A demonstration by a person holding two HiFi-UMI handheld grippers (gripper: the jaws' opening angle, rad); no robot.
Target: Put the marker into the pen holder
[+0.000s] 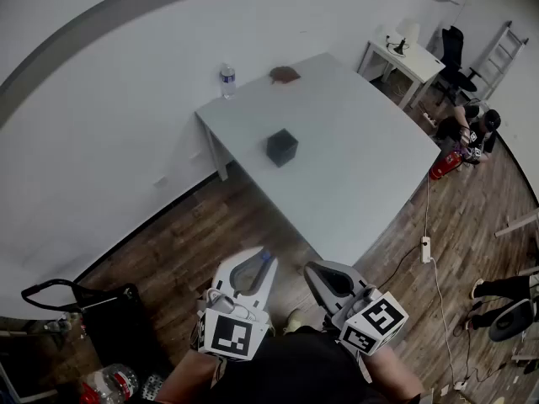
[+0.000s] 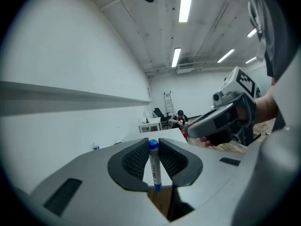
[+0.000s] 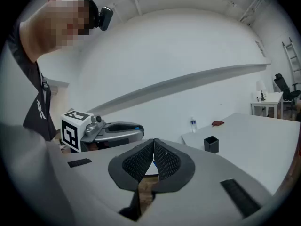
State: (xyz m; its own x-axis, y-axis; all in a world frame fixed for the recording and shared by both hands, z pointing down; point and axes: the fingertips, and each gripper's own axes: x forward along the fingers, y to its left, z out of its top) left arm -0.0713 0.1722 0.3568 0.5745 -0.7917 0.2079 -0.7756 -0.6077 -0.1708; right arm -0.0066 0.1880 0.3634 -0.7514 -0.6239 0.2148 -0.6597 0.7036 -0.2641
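Observation:
My left gripper (image 2: pixel 154 160) is shut on a white marker (image 2: pixel 154 166) with a blue cap, held upright between the ribbed pads. In the head view that left gripper (image 1: pixel 255 265) is low in the picture, over the wooden floor, with the blue cap (image 1: pixel 266 257) showing at its tip. My right gripper (image 3: pixel 154 159) is shut with nothing in it; the head view shows this right gripper (image 1: pixel 317 274) beside the left one. The black square pen holder (image 1: pixel 282 147) stands near the middle of the grey table (image 1: pixel 370 175), far ahead of both grippers. The right gripper view shows the pen holder (image 3: pixel 211 144) too.
A water bottle (image 1: pixel 226 81) and a reddish-brown object (image 1: pixel 285 76) stand at the table's far edge. A black bag (image 1: pixel 109 310) lies on the floor at left. A white desk (image 1: pixel 413 57), a chair, a ladder and seated people are at the right. A power strip (image 1: pixel 426 248) lies on the floor.

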